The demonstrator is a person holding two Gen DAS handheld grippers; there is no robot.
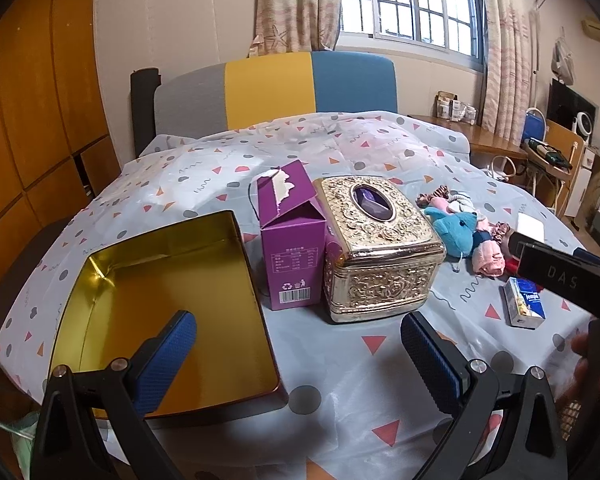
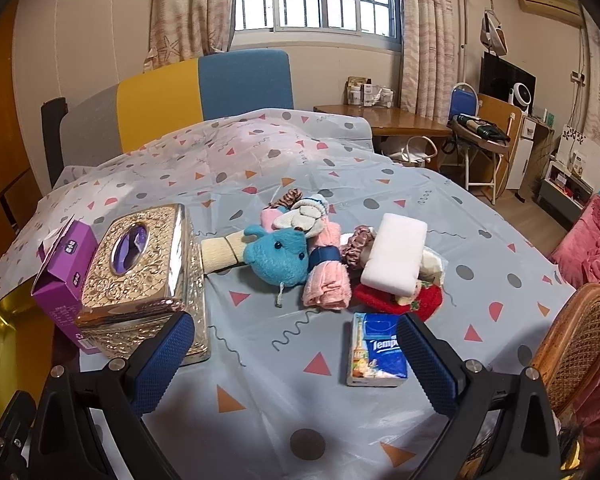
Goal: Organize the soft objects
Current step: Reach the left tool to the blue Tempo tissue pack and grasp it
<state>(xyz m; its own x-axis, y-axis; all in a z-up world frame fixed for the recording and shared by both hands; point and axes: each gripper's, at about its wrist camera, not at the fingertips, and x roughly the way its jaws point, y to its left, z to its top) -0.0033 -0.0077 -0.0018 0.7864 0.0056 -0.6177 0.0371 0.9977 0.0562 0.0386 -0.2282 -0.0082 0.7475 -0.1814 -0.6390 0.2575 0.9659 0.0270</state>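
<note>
Nothing picked up yet, so here's how it sits. Both grippers hang over the near edge of the table with jaws spread wide and nothing in them. The left gripper [image 1: 298, 354] faces the empty gold tin [image 1: 164, 320], which lies at the near left corner of the tablecloth [image 1: 340, 400]; my guess is that's where the soft stuff goes. The right gripper [image 2: 296, 360] looks straight at the pile of soft things [image 2: 320, 256] around the middle of the table, towards the right side: a blue plush toy [image 2: 278, 254], a rolled pink cloth [image 2: 326, 284], a white sponge block [image 2: 394, 258], scrunchies and a red knitted bit.

The key thing: the pile lies ahead of the right gripper and slightly right of centre, so the right hand is clearly the closer one. The tissue pack [image 2: 376, 350] sits just before its right finger, long axis pointing away from the claw. The ornate gold tissue box [image 2: 140, 272] and the purple carton [image 2: 62, 276] stand between pile and tin, so anything carried left has to go over or around them.
</note>
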